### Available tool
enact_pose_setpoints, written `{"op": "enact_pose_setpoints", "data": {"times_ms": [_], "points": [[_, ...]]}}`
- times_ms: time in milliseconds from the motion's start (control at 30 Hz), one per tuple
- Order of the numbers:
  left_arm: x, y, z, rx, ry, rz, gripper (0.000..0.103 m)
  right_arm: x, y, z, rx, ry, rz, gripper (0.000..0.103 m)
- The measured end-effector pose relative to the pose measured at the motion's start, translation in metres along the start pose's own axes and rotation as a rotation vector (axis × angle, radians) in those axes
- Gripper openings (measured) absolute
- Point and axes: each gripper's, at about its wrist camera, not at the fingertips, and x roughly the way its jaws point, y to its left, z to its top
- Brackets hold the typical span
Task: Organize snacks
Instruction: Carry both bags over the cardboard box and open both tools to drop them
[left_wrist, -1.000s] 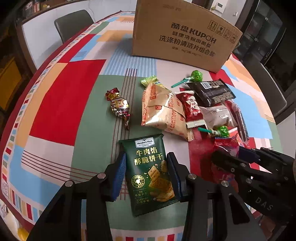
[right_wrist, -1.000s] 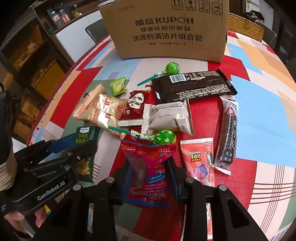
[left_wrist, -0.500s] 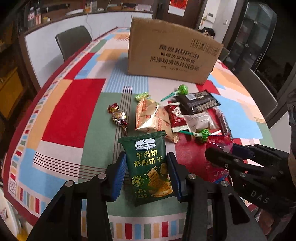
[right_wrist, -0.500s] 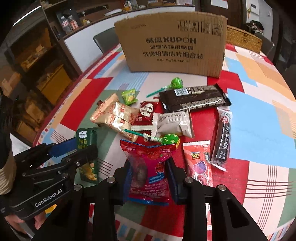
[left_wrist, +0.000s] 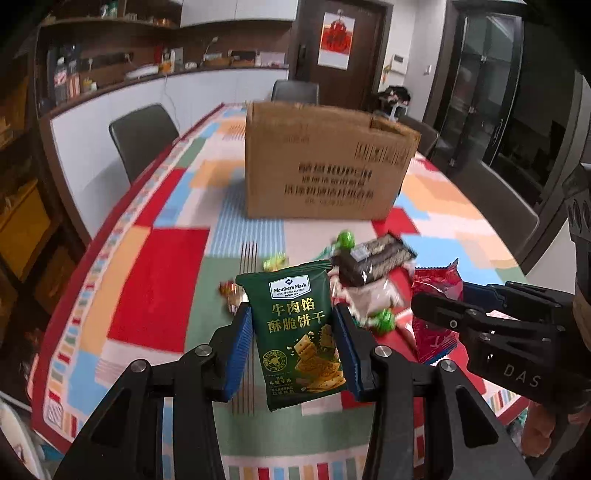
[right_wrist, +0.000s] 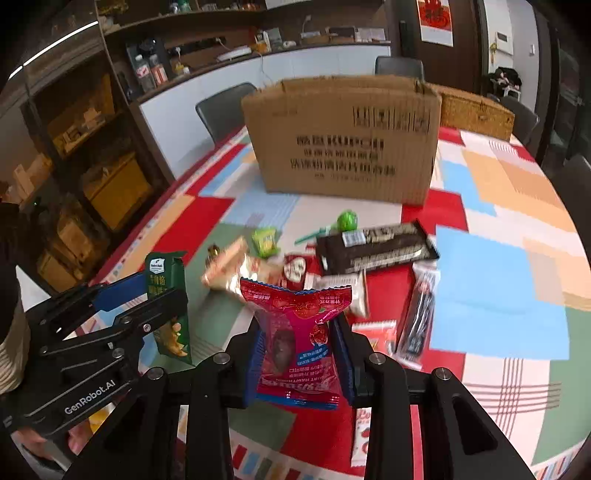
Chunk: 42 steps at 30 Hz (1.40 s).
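Note:
My left gripper (left_wrist: 293, 349) is shut on a dark green cracker packet (left_wrist: 297, 332) and holds it upright above the table. It also shows in the right wrist view (right_wrist: 166, 306). My right gripper (right_wrist: 299, 354) is shut on a red hawthorn snack bag (right_wrist: 299, 343), also lifted; it shows in the left wrist view (left_wrist: 436, 295). A brown cardboard box (right_wrist: 343, 140) stands at the back of the table, open at the top. Loose snacks lie in front of it: a black bar (right_wrist: 373, 247), a green lollipop (right_wrist: 347, 220) and gold packets (right_wrist: 236, 266).
The table has a patchwork cloth (right_wrist: 498, 266). A long dark fruit-leather strip (right_wrist: 419, 317) and a red toy packet (right_wrist: 373, 334) lie by my right gripper. Dark chairs (left_wrist: 142, 136) stand around the table. A woven basket (right_wrist: 476, 114) sits behind the box.
Both grippers have risen from the table with their packets and tilted up, so the box and room behind now show. The other snacks stay on the cloth.

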Motion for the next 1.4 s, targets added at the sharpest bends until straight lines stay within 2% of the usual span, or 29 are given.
{"op": "enact_pose_setpoints", "data": {"times_ms": [367,533,900,1400], "points": [[-0.019,-0.009,0.064,0.044,-0.15,-0.008,0.043,-0.029,-0.01,0.058,-0.005,-0.154,-0.009,0.035],[-0.019,-0.011,0.092,0.06,-0.189,-0.015,0.043,-0.036,-0.018,0.084,0.003,-0.207,-0.016,0.035],[-0.005,-0.016,0.142,0.088,-0.217,-0.051,0.043,-0.04,-0.032,0.132,0.017,-0.27,-0.031,0.035],[0.036,-0.011,0.21,0.123,-0.256,-0.043,0.043,-0.013,-0.056,0.203,0.022,-0.304,-0.031,0.035]]}}
